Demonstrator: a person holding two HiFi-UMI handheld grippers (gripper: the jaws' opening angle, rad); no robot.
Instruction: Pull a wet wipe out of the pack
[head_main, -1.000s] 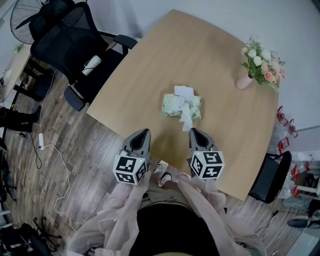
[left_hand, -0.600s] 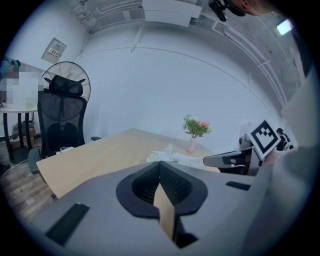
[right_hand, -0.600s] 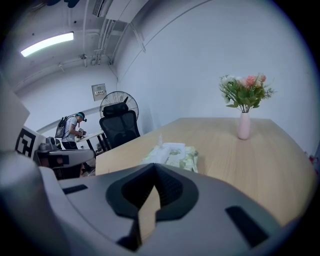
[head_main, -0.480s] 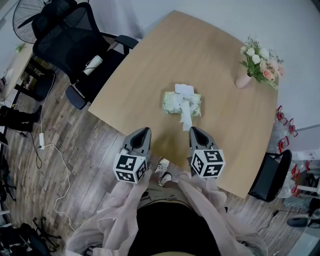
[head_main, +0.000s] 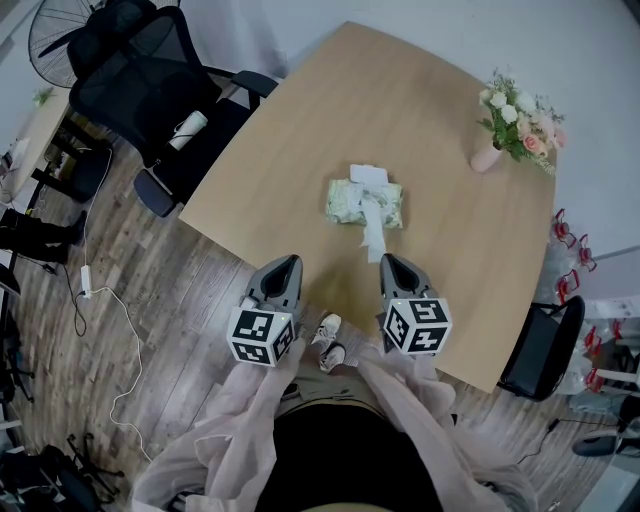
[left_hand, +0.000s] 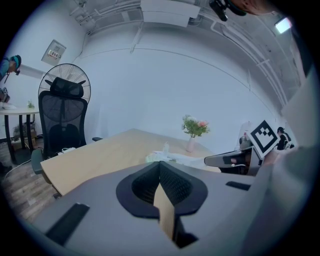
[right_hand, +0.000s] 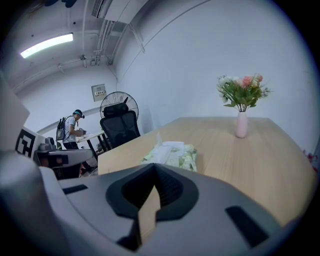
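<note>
- At the middle of the light wooden table (head_main: 430, 100) lies the wet wipe pack (head_main: 350, 203), pale green, flat on the top, with its white lid flap (head_main: 368, 176) turned open on the far side.
- From the pack's opening a white wet wipe (head_main: 373, 228) sticks out and trails over the pack's near edge onto the table, towards the person.
- Nearer the person than the pack, at the table's edge, the right gripper (head_main: 392, 263) points at the pack; its jaws are pressed together with nothing between them, and it is near the wipe's loose end but apart from it.
- Left of the pack and also nearer, the left gripper (head_main: 287, 263) hangs by the table's edge over the floor, jaws likewise clenched and empty, well apart from the pack.
- Right of the pack and further off, near the table's edge, a pink vase with flowers (head_main: 490, 158) stands upright.
- Left of the pack, off the table, a black office chair (head_main: 140, 80) stands on the wood-plank floor (head_main: 160, 300), with a standing fan (head_main: 50, 25) beyond it.
</note>
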